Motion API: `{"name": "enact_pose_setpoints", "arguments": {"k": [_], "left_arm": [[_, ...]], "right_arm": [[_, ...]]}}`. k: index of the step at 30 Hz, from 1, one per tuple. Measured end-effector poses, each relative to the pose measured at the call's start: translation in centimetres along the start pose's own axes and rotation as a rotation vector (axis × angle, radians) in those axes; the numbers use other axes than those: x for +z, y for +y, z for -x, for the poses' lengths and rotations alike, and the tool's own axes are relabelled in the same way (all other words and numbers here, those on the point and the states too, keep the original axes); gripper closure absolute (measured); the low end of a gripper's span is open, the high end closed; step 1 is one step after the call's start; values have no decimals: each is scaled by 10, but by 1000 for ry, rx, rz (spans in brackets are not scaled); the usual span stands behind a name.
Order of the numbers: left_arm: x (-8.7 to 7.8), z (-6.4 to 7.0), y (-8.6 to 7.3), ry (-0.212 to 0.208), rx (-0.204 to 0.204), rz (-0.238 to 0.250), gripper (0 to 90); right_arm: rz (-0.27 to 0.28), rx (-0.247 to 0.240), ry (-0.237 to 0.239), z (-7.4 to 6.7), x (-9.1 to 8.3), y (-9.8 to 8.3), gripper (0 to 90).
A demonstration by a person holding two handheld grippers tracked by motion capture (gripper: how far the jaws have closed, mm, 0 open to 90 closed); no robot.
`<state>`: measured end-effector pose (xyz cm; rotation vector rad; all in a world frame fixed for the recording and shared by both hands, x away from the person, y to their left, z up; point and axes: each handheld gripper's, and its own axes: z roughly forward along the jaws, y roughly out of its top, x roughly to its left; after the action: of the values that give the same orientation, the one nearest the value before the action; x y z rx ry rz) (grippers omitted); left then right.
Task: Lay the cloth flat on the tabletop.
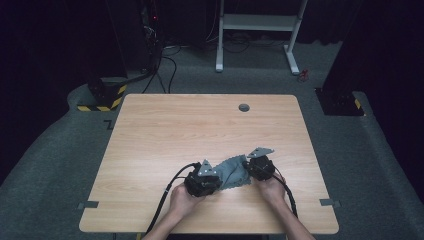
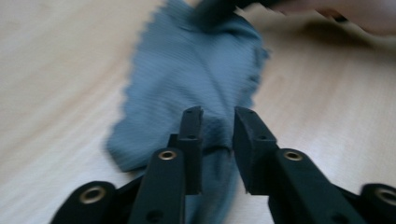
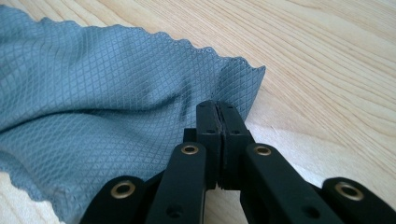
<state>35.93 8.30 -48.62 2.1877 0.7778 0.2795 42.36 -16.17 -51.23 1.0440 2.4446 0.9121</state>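
In the high view, the grey cloth [image 1: 231, 171] at lower centre is partly covered by the left gripper [image 1: 202, 181] and right gripper [image 1: 260, 166], so its corners there are hidden and its weave is too small to tell. In the left gripper view the cloth [image 2: 196, 74] is blurred, its near end runs off the bottom edge, and the dark shape at the top edge is cut off. In the right gripper view the cloth [image 3: 93, 112] runs off the left edge.

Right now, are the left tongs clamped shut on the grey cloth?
No: in the left gripper view the left tongs stand apart, with the grey cloth in the gap between them.
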Motion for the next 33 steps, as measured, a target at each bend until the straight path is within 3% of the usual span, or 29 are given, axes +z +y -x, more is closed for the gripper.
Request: {"name": "enact_pose_setpoints", "arguments": {"k": [4,6,10,12,15,17,20,23,26,28,33], "left_arm": [[-10,-14,-2,105,-31,1,659],[-11,-25,-5,143,-72,-15,648],[-5,-41,-9,124,-159,-40,641],[1,-43,-9,99,-177,-53,626],[11,-43,-8,96,-168,-83,619],[17,-44,-6,89,-176,-94,633],[23,-41,-2,116,-141,-113,720],[28,-37,1,142,-100,-143,822],[29,-39,4,140,-93,-152,880],[25,-39,6,160,-72,-139,884],[2,-41,16,230,-34,-54,884]], "right_arm": [[11,15,2,5,-3,-4,891],[15,20,0,7,-4,-5,891],[27,24,-9,7,-5,-4,891],[27,22,-9,7,-5,-4,891],[23,29,-8,7,-4,-4,885],[19,33,-7,7,-4,-4,816],[15,41,-9,8,-3,-4,752],[10,41,-18,8,-2,-4,764],[0,18,-35,8,-2,-3,861],[-3,25,-37,8,-2,-2,886],[37,13,-55,7,-8,-1,891]]}}
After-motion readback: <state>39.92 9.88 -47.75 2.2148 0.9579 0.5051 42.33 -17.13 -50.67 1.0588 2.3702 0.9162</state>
